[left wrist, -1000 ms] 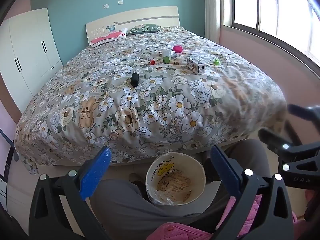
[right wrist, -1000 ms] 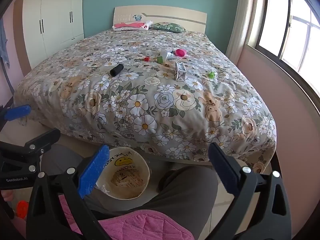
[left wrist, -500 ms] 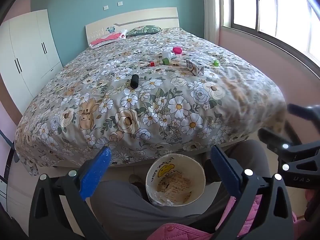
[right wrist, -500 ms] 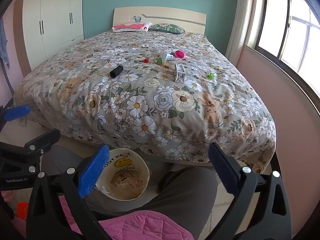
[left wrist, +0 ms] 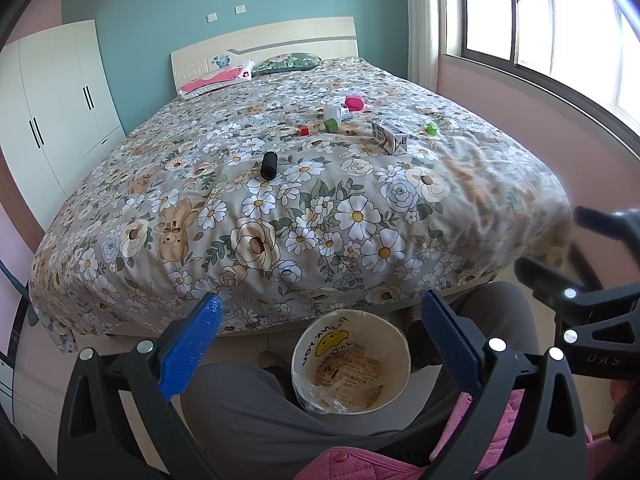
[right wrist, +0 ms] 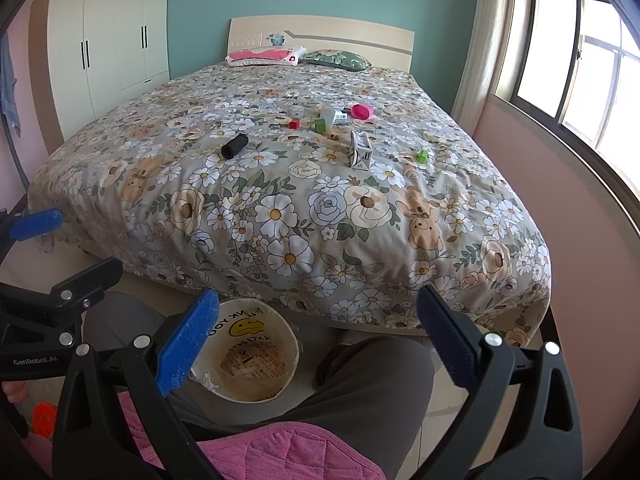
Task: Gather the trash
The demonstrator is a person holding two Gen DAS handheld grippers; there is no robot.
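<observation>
A round cream bin (left wrist: 351, 360) with a yellow smiley, lined with plastic, stands on the floor between the person's legs; it also shows in the right wrist view (right wrist: 246, 354). On the floral bed lie a black cylinder (left wrist: 269, 165), a small carton (left wrist: 389, 137), a white bottle (left wrist: 333, 113), a pink cup (left wrist: 354, 103), a red cube (left wrist: 304, 131) and green pieces (left wrist: 431, 128). My left gripper (left wrist: 320, 336) is open and empty above the bin. My right gripper (right wrist: 318, 332) is open and empty, beside the bin.
The bed (right wrist: 280, 184) fills the room ahead, with pillows (right wrist: 264, 55) at the headboard. A white wardrobe (right wrist: 108, 40) stands at the left. A pink wall with a window (right wrist: 580, 80) runs along the right. The person's grey trousers (right wrist: 360, 384) and pink cushion lie below.
Both views have shifted slightly, with the bed a little lower in the frame. Both grippers stay open and the things on the bed have not moved.
</observation>
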